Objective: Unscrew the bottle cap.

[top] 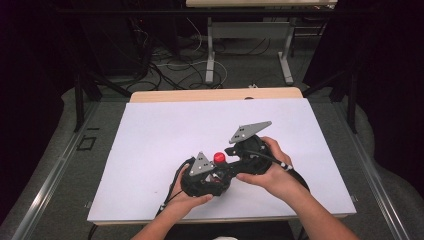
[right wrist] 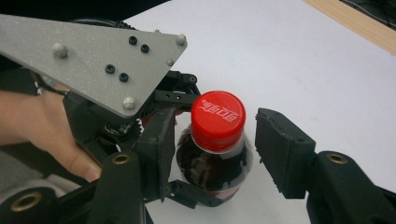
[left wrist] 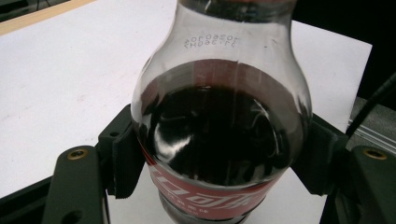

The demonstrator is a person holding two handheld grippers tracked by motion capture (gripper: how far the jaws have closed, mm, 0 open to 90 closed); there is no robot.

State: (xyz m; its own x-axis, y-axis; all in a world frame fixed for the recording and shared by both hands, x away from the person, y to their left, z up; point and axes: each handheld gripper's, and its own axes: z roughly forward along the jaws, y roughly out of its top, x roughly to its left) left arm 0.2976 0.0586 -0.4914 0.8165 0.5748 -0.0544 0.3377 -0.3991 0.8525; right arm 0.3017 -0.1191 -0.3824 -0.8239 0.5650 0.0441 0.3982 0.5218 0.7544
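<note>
We read this as a lab or test room: a white-topped table (top: 165, 130) on a grey floor, black curtains left and right, loose cables (top: 170, 65) tangled at the far side beneath a metal-legged bench (top: 250, 50).

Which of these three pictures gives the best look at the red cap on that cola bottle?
The right gripper view: the red cap sits close and whole between that gripper's open jaws, its white lettering plain. In the high view the red cap is a small dot between the two grippers. The left gripper view frames the bottle below the cap, clamped at its body.
</note>
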